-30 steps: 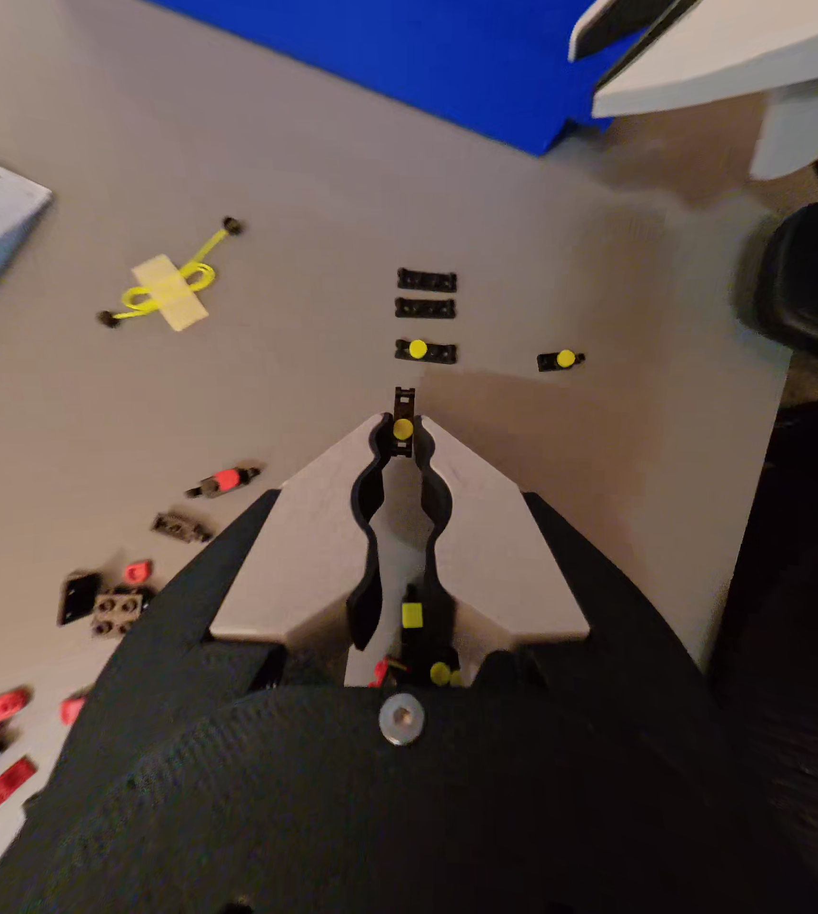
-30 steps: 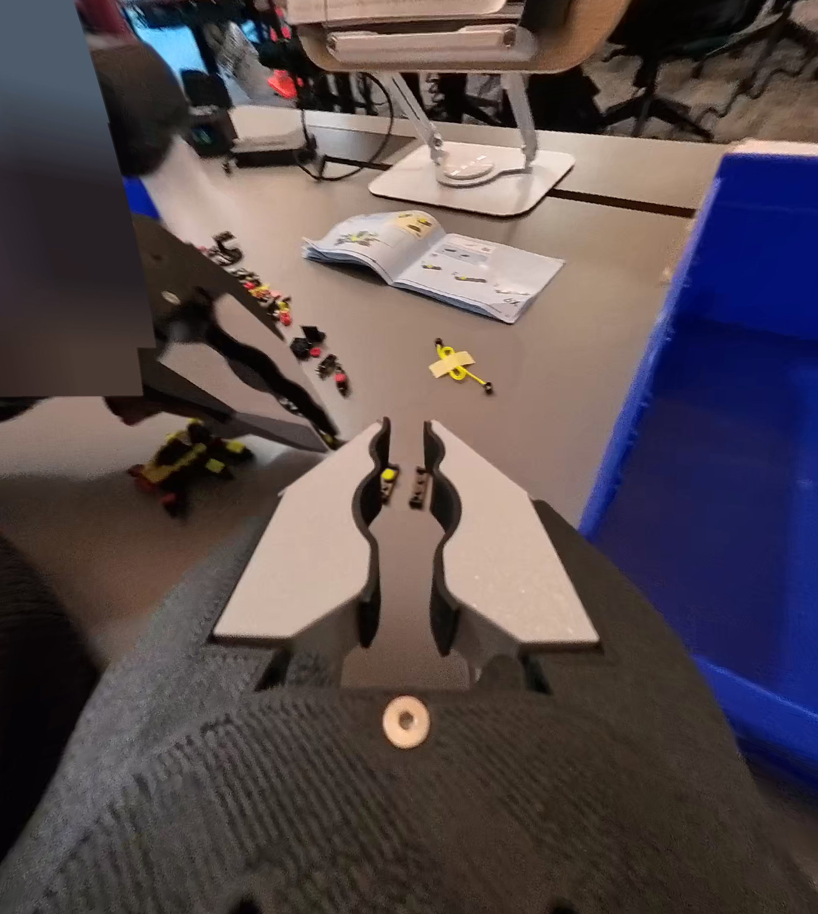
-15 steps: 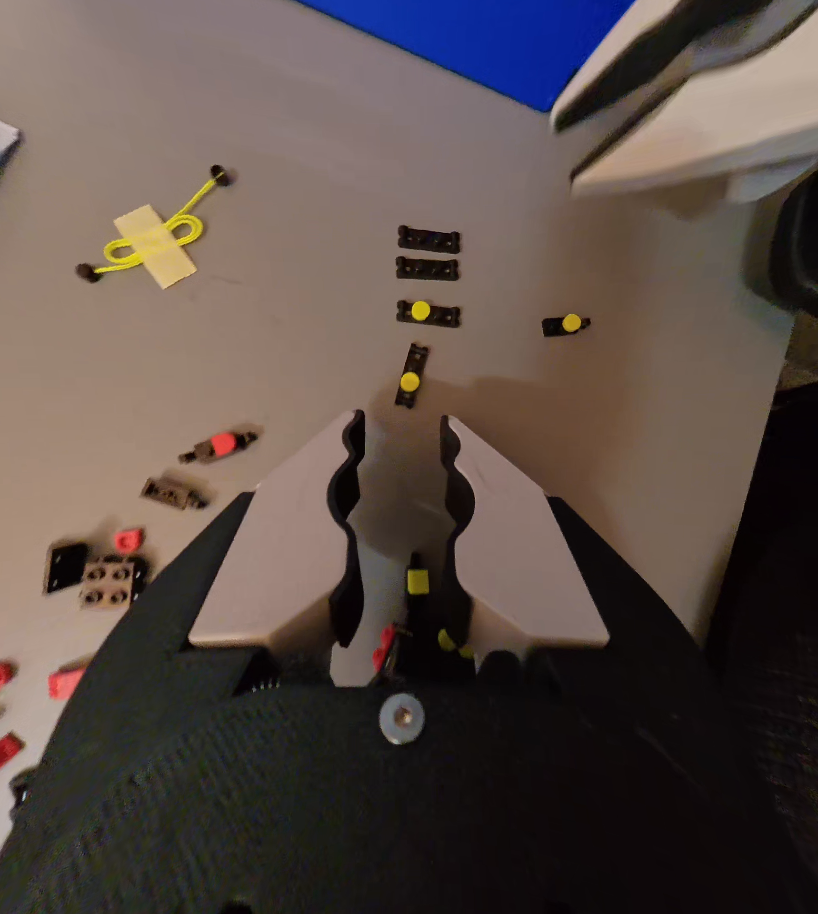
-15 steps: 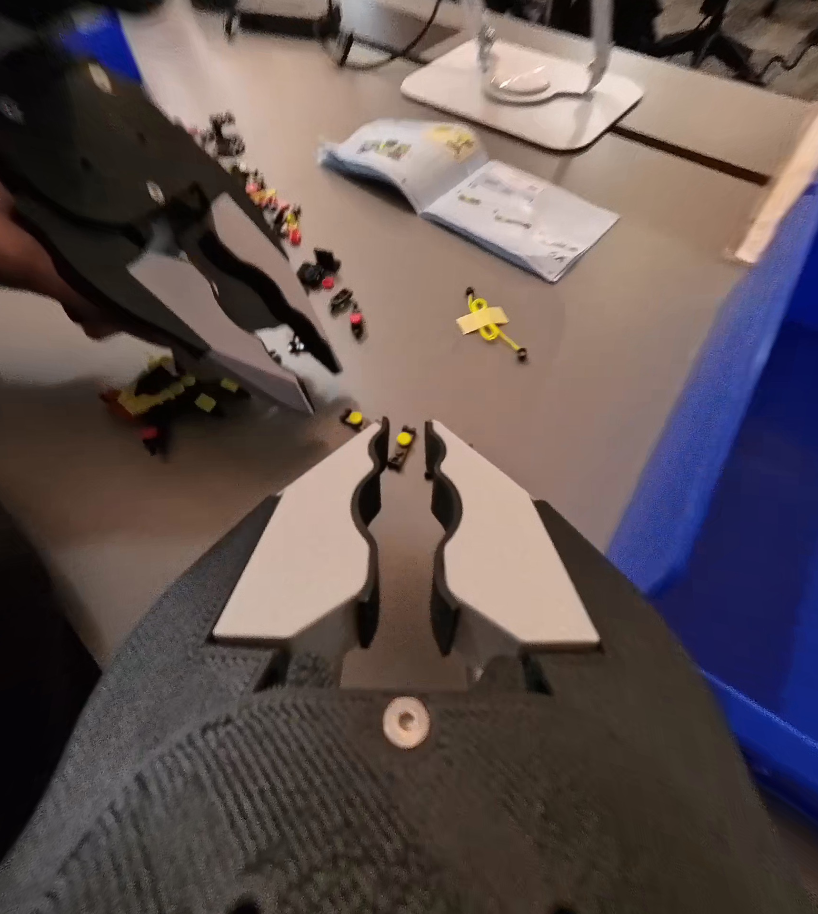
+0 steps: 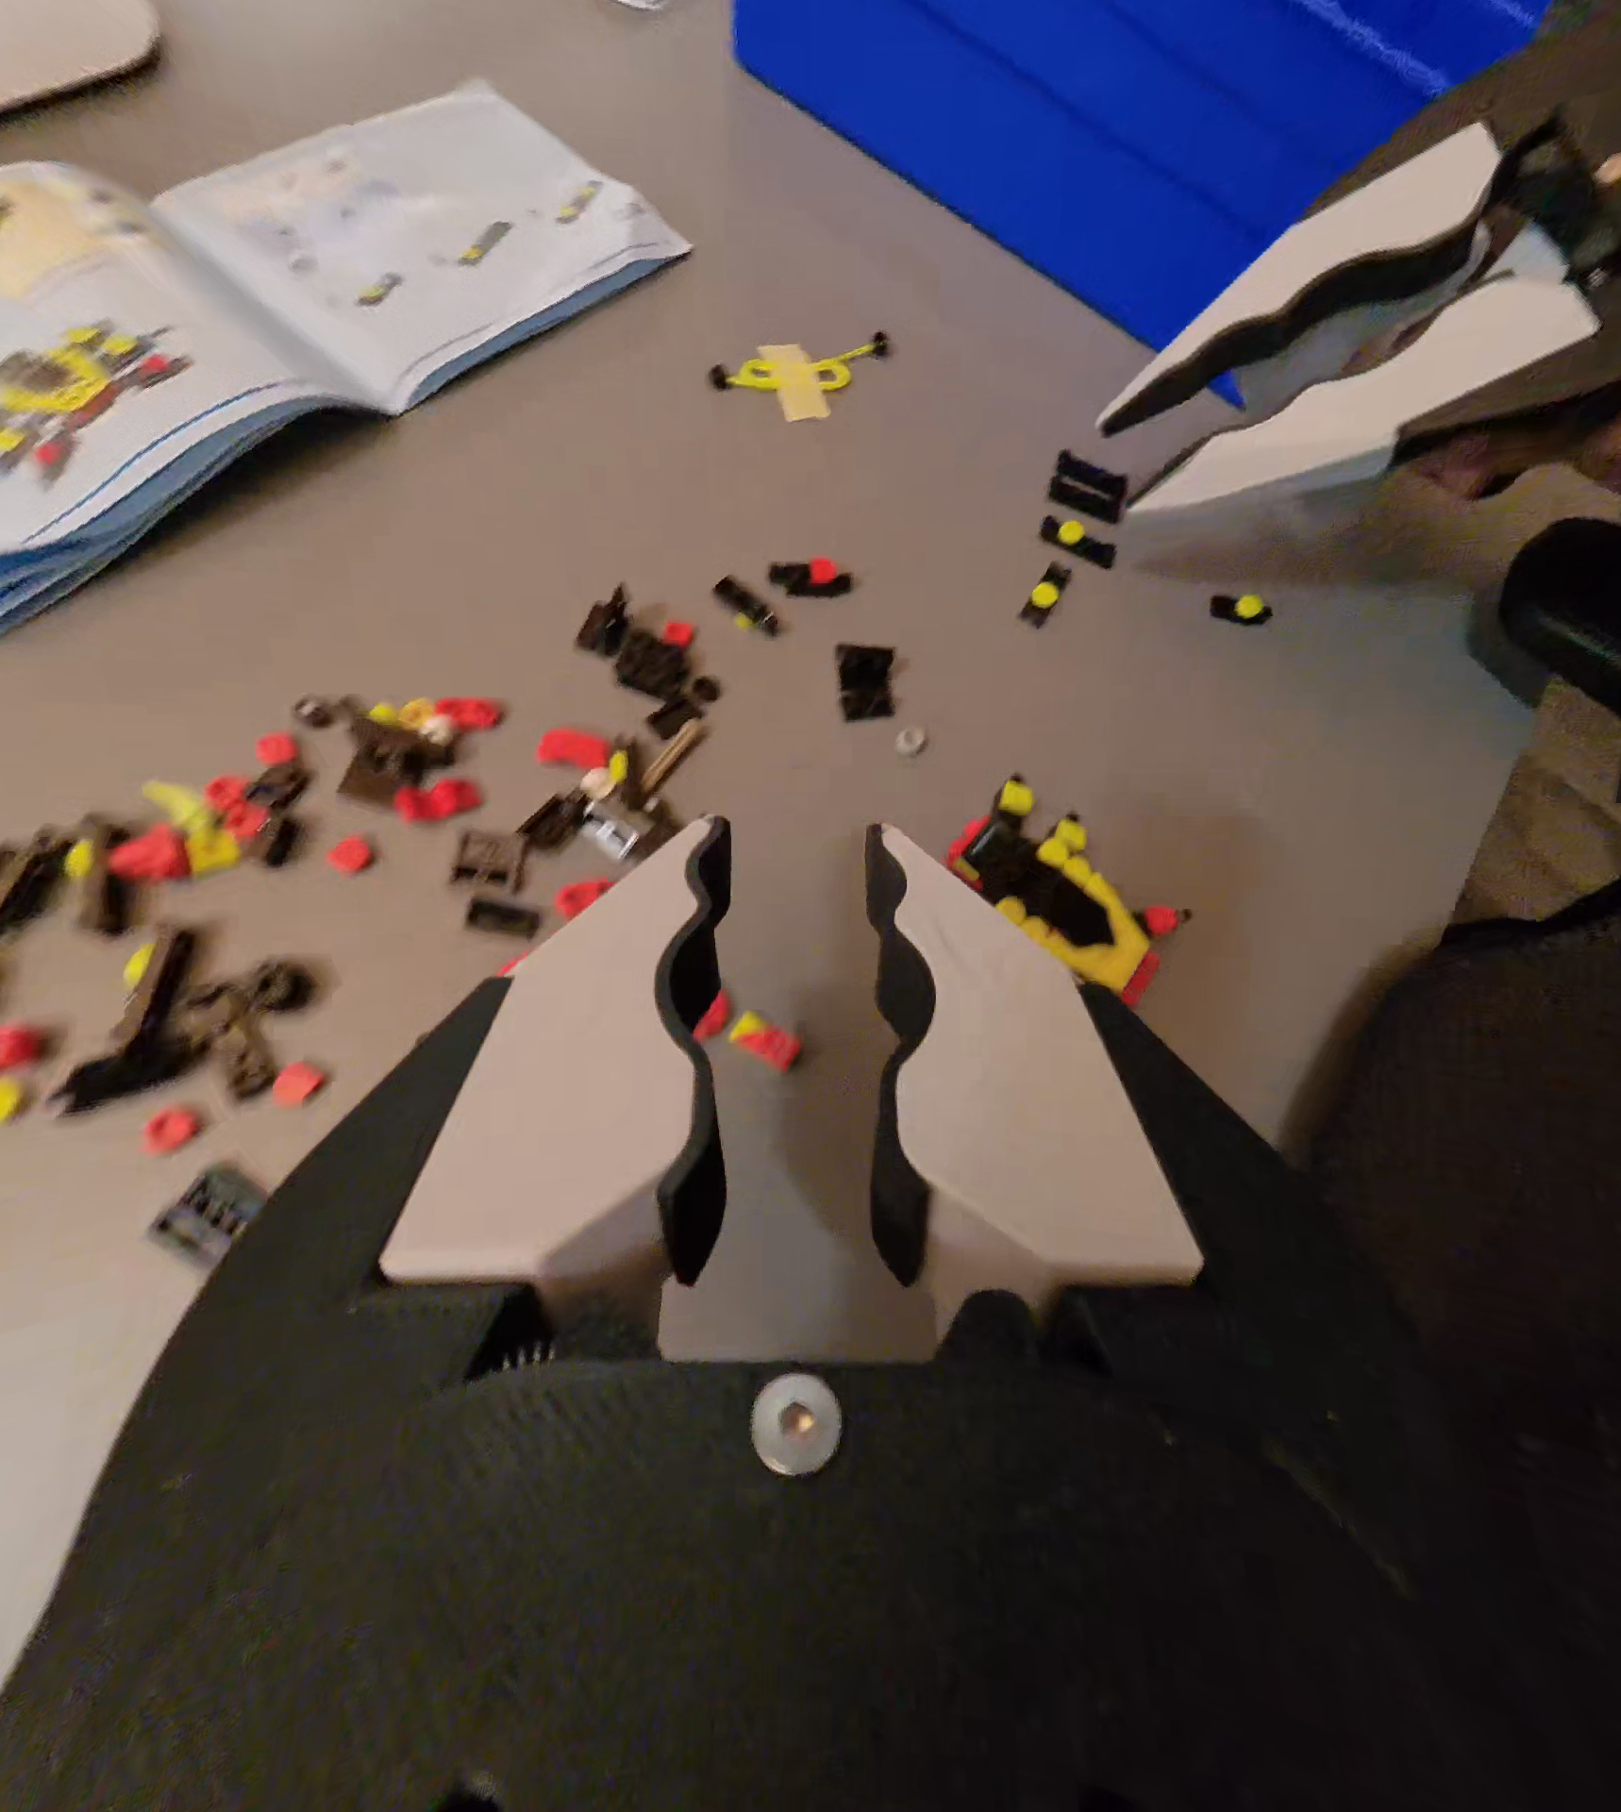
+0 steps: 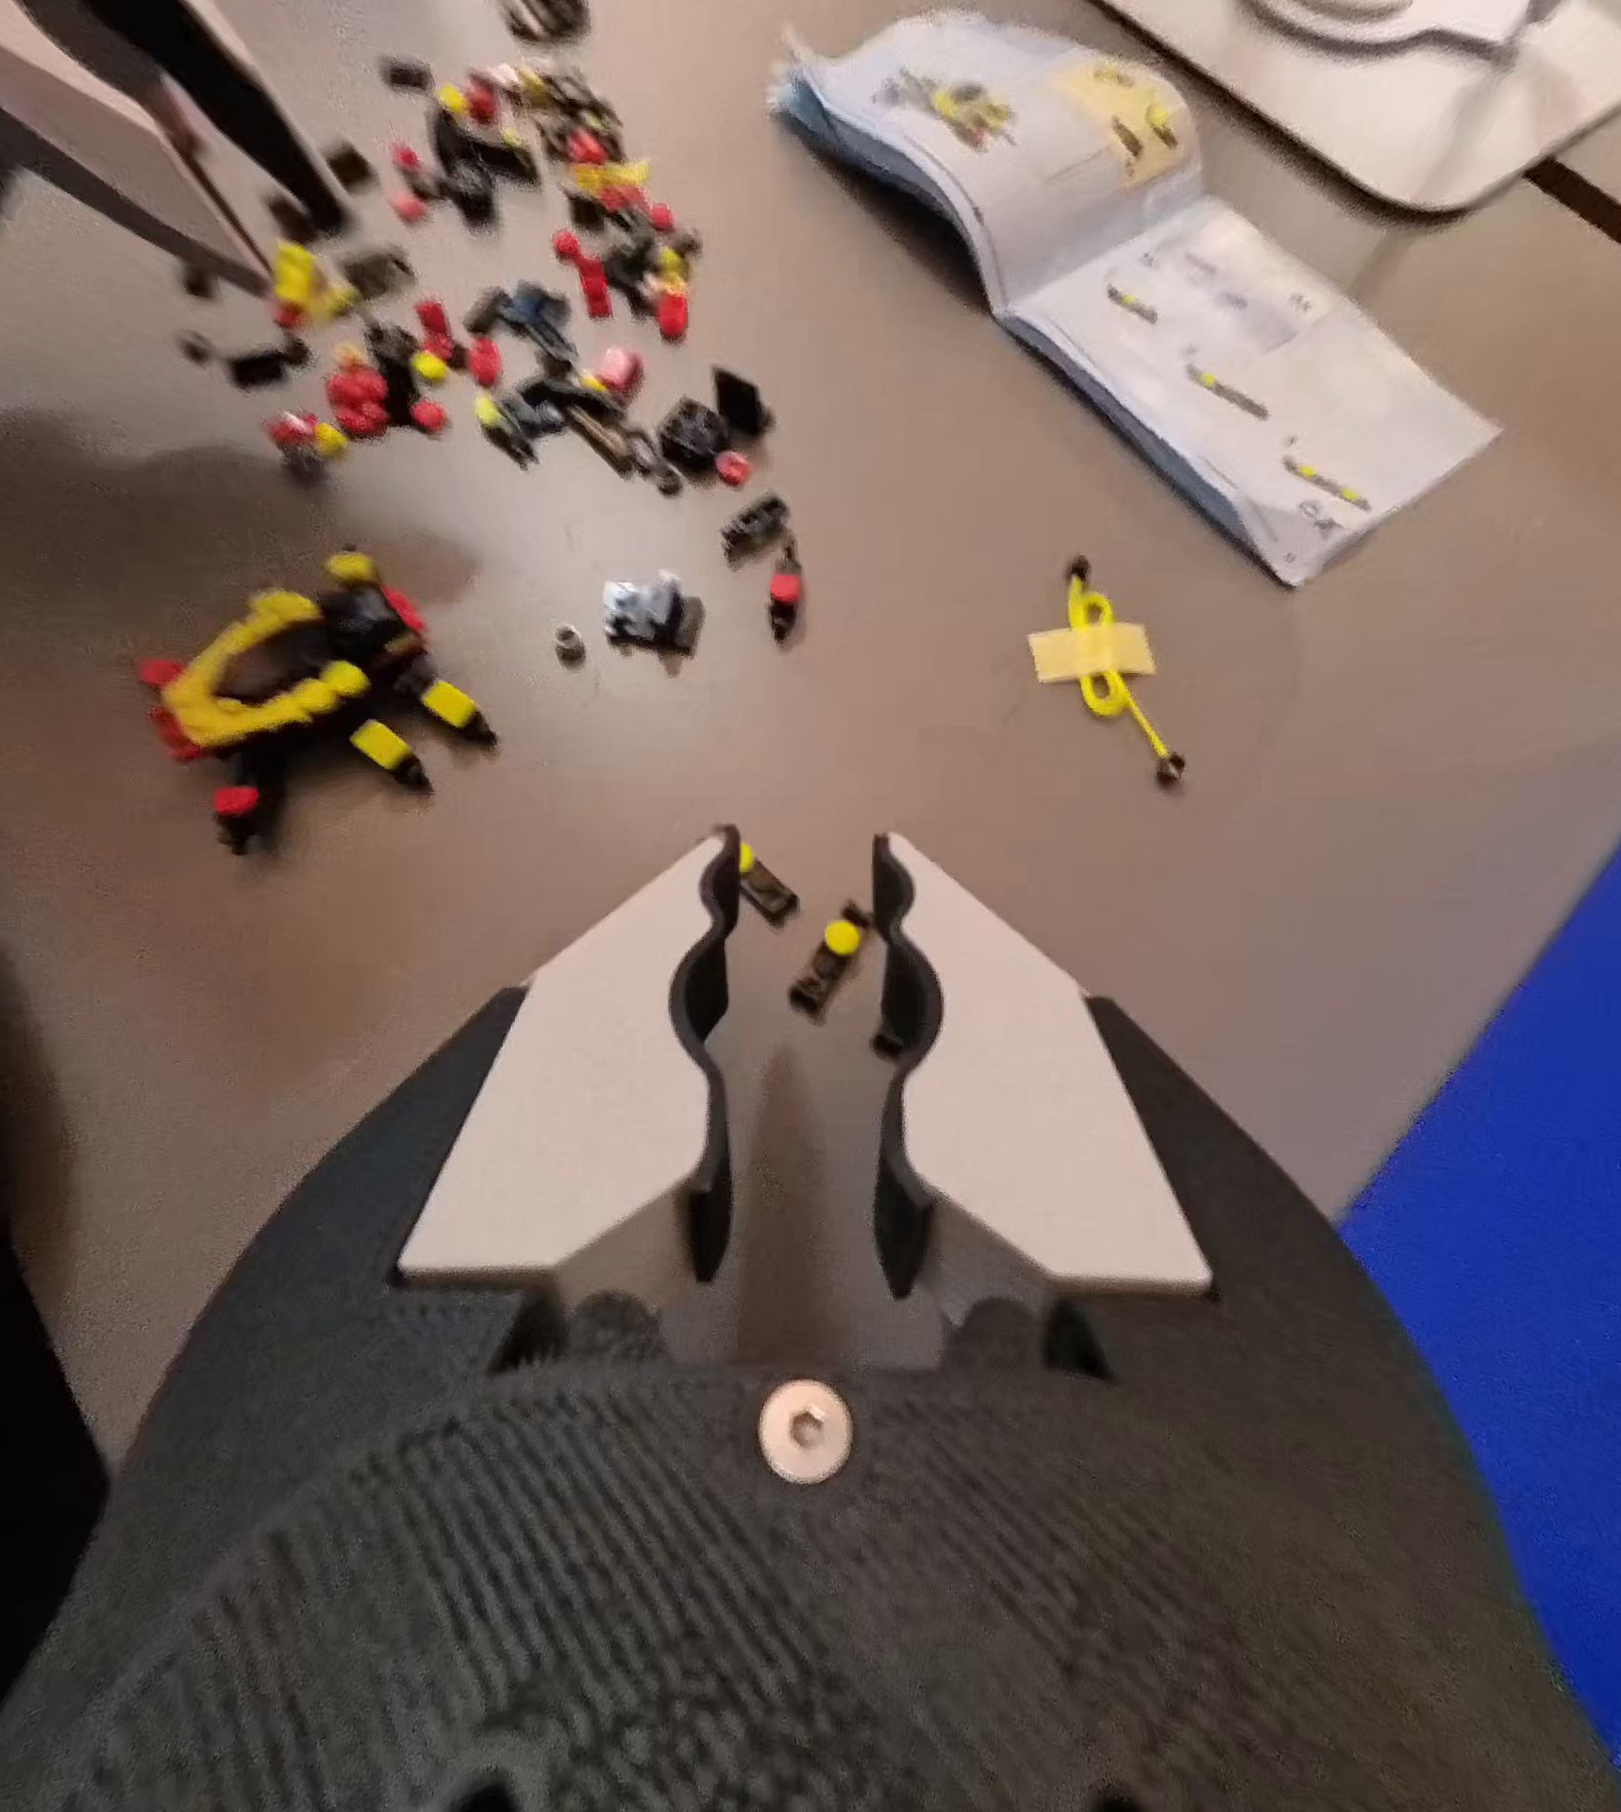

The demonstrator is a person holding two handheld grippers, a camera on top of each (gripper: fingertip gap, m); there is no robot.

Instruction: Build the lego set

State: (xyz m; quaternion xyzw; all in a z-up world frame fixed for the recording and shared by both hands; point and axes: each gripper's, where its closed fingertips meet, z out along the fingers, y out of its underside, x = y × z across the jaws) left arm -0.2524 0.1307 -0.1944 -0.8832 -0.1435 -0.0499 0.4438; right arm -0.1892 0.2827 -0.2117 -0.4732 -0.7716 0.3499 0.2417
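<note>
The left claw (image 5: 797, 843) hangs over the desk (image 5: 512, 490) with its jaws parted and nothing between them. Just to its right, partly hidden behind the right finger, sits the half-built yellow, black and red model (image 5: 1061, 902). To its left and ahead lies a scatter of loose red, black and yellow pieces (image 5: 375, 814). Farther out on the left, the instruction booklet (image 5: 228, 304) lies open, with a yellow string taped to a paper tab (image 5: 797, 377) beyond the pieces and a blue bin (image 5: 1081, 118) at the far edge.

The right claw (image 6: 802, 845) is also parted and empty, low over a black plate with a yellow stud (image 6: 831, 956) that lies on the desk between its fingers. A second studded plate (image 6: 762, 882) rests just beside its left fingertip. The model (image 6: 297, 677) sits well off to that claw's left.
</note>
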